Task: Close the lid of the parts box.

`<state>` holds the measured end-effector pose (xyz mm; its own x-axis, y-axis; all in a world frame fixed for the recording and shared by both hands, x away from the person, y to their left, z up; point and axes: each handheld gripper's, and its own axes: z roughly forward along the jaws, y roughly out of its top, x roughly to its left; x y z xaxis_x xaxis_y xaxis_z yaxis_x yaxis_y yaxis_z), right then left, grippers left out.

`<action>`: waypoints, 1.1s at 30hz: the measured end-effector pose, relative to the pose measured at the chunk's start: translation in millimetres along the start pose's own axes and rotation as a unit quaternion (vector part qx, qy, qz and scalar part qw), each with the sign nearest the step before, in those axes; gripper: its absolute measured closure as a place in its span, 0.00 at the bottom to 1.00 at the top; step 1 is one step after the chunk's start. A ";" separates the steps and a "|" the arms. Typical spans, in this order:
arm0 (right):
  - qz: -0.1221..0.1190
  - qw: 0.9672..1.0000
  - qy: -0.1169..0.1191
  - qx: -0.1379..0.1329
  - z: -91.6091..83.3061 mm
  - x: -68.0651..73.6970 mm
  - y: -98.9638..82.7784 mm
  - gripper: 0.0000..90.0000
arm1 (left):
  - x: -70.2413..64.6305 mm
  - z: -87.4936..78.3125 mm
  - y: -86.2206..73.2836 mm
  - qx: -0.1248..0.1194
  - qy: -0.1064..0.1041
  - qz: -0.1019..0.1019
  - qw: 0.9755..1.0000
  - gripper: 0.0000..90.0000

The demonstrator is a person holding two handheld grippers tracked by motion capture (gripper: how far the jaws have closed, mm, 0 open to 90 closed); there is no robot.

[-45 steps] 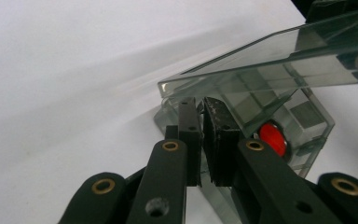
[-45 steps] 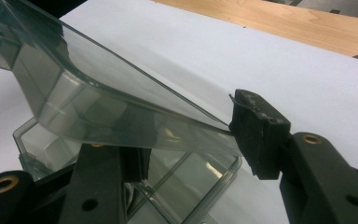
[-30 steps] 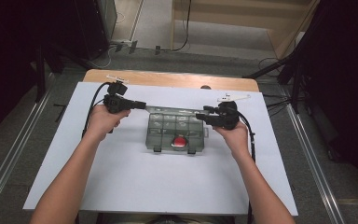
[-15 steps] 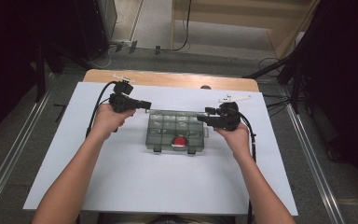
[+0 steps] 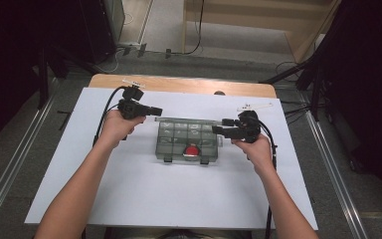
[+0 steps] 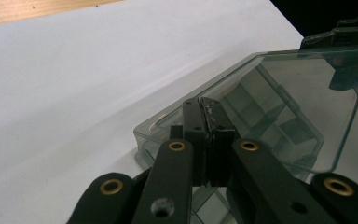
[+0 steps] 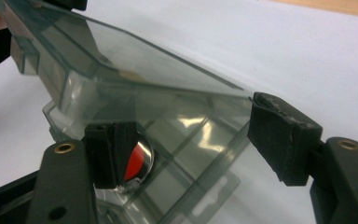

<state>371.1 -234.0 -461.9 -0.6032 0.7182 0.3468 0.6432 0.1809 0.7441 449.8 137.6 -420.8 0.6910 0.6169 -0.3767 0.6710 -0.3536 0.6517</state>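
A clear plastic compartment box [image 5: 179,134] lies mid-table with a round red piece [image 5: 192,151] in a front compartment. Its lid [image 7: 135,60] is tilted up off the base. My left gripper [image 5: 158,111] is shut with nothing between its jaws, and its tips [image 6: 204,105] sit at the box's [image 6: 279,130] far-left corner. Whether they touch it I cannot tell. My right gripper [image 5: 218,130] is at the box's right end. Its jaws have just been opening and stand wide [image 7: 193,126]. The lid's corner lies between them without being pressed, and the red piece [image 7: 135,161] shows behind one pad.
A white sheet [image 5: 129,199] covers the table, with a strip of bare wood [image 5: 179,83] at the far edge. Cables trail from both grippers. Dark stands and metal rails [image 5: 10,169] flank the table on the floor.
The left gripper has edged slightly right toward the box's corner. The right hand has kept its place.
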 end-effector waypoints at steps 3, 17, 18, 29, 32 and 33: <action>-0.002 1.000 -0.002 0.005 -3.6 -1.2 -1.8 0.38 | -0.6 0.7 0.7 0.000 -0.003 0.001 1.000 0.99; 0.031 0.999 -0.025 0.036 -20.2 -20.5 -8.5 0.66 | -4.2 -3.9 0.7 -0.001 -0.007 0.005 1.000 0.99; 0.037 0.998 -0.030 0.033 -21.8 -21.9 -8.4 0.68 | -4.4 -4.3 0.6 -0.001 -0.007 0.005 1.000 0.99; 0.057 0.998 -0.011 0.027 -25.6 -23.9 1.8 1.00 | -12.0 -5.6 -4.1 -0.002 -0.014 0.013 1.000 0.99; 0.062 0.998 -0.007 0.026 -27.1 -20.1 7.4 1.00 | -12.6 -6.9 -6.0 -0.004 -0.017 0.012 1.000 0.99; 0.060 0.998 -0.006 0.023 -27.4 -18.9 8.8 1.00 | -12.8 -7.7 -7.0 -0.004 -0.018 0.012 1.000 0.99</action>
<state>375.2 -264.5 -446.3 -0.5142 0.7452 0.4246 0.7317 0.1230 0.6704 434.1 137.6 -415.5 0.7155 0.5832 -0.3847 0.6529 -0.3622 0.6653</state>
